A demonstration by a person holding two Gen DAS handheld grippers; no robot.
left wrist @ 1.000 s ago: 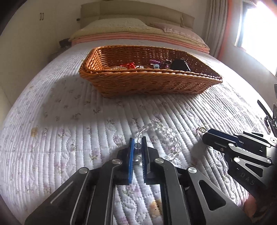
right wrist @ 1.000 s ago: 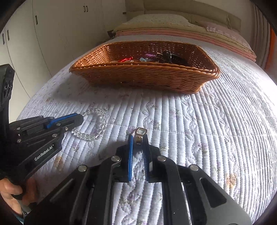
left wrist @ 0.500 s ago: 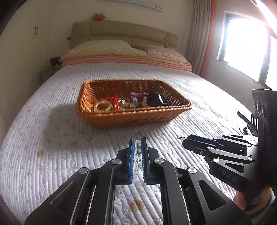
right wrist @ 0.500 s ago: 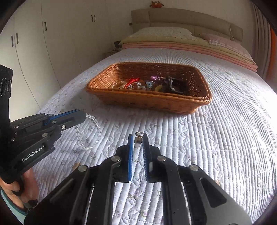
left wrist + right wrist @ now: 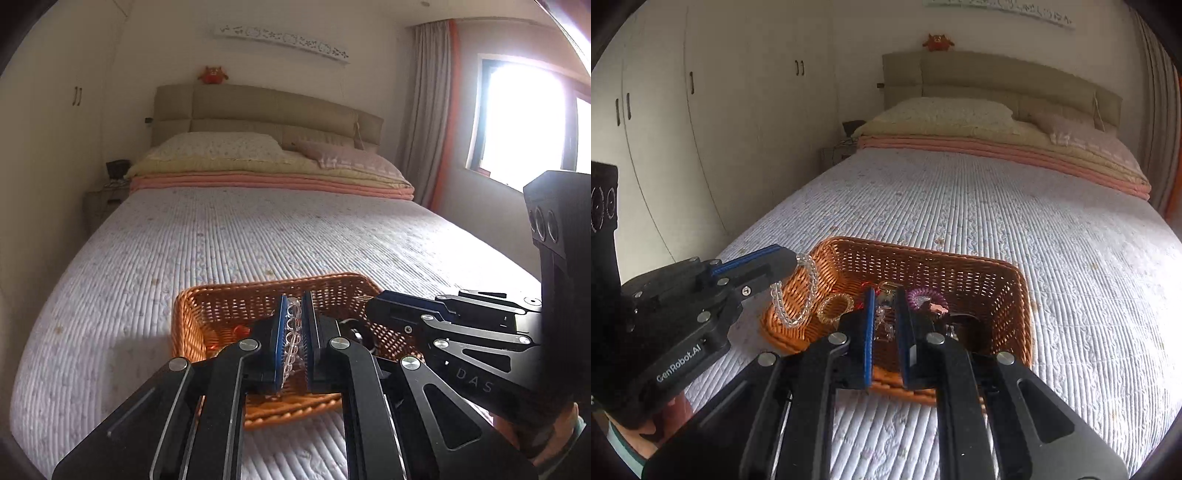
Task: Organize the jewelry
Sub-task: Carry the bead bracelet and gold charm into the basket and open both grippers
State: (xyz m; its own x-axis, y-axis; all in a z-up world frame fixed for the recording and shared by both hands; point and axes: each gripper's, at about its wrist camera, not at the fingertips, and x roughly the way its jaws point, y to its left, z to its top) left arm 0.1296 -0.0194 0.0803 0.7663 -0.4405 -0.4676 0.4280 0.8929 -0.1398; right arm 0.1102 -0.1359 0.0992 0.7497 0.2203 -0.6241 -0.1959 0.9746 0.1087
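- Left wrist view: the left gripper (image 5: 294, 332) is clamped narrow on a clear bead bracelet (image 5: 291, 341), carried over the near end of the wicker basket (image 5: 192, 317) on the bed (image 5: 221, 240), presumably so that it can be dropped in with the rest.
- From the right wrist view the bracelet (image 5: 796, 291) hangs in a loop below the left gripper's (image 5: 790, 262) tip, just outside the basket's (image 5: 1015, 295) left wall.
- To the right, the right gripper (image 5: 885, 314) is pinched narrow on a small metal trinket (image 5: 885, 295), held above the basket's middle for the same reason, I judge.
- Ahead of it lie a gold ring-shaped band (image 5: 834, 308) and a purple coil hair tie (image 5: 923, 297).
- Hard to tell: what the trinket is, since the fingers hide most of it. Both grippers' bodies cover the basket's near rim, and the dark pieces at its right end are indistinct.
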